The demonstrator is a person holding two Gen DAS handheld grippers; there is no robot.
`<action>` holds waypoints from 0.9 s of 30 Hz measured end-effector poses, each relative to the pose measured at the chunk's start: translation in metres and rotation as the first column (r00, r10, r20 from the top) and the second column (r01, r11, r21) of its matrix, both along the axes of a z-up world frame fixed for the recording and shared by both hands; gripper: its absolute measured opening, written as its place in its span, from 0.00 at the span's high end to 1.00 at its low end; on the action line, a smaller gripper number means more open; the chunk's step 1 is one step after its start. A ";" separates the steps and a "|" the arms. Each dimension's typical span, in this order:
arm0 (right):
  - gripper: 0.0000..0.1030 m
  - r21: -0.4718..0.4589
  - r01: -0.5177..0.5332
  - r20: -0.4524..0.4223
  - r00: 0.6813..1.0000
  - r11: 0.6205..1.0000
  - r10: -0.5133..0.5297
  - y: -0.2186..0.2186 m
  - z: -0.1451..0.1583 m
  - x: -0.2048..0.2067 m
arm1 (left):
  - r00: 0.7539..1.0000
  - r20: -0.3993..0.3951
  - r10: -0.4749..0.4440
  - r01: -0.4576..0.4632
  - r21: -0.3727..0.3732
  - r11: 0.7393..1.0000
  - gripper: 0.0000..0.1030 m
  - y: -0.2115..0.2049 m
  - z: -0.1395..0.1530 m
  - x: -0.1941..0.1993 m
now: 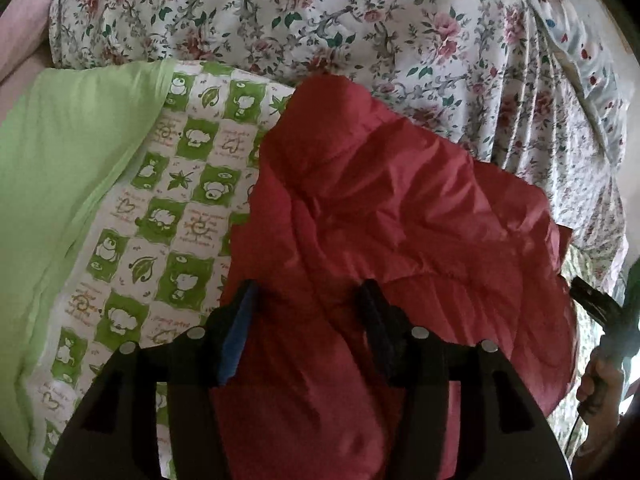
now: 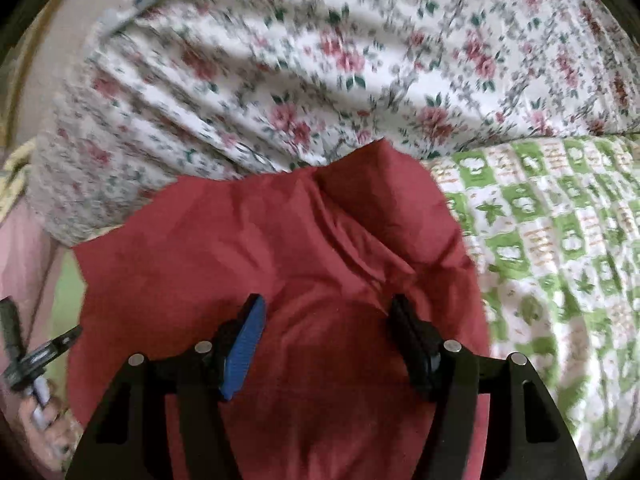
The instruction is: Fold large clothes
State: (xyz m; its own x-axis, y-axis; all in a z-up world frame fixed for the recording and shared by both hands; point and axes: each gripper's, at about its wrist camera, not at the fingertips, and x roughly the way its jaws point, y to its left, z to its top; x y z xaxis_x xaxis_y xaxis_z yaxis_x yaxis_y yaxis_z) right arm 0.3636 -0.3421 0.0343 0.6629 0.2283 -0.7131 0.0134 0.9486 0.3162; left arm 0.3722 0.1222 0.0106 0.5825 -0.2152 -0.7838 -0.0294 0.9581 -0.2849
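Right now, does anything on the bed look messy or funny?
Yes. The red garment is not flat: it lies bunched and creased in a heap over the green checked blanket, with a corner poking up toward the flowery sheet. Both grippers are open above it.

One red garment; one floral sheet; one green-checked printed cloth; one plain green cloth; two grippers: left gripper, right gripper, each two fingers, spread wide
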 end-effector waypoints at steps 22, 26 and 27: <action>0.20 0.412 0.083 -0.198 0.980 0.908 0.000 -0.082 -0.067 -0.039 | 0.989 -0.085 -0.120 0.071 -0.440 0.895 0.11 0.049 -0.050 -0.014; 0.14 0.485 0.058 -0.217 0.975 0.873 0.056 -0.077 -0.084 -0.032 | 0.986 -0.117 -0.117 0.044 -0.494 0.868 0.00 0.047 -0.066 -0.005; 0.12 0.495 0.047 -0.213 0.975 0.868 0.069 -0.075 -0.086 -0.031 | 0.985 -0.122 -0.124 0.044 -0.516 0.856 0.00 0.044 -0.069 -0.002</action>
State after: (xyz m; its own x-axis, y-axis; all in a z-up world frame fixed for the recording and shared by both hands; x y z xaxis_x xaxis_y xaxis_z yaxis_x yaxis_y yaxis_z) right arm 0.3331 -0.4167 -0.0519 0.5006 0.5946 -0.6292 0.1269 0.6686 0.7327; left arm 0.3698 0.1660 -0.0588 0.4325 -0.6502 -0.6247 -0.0351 0.6802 -0.7322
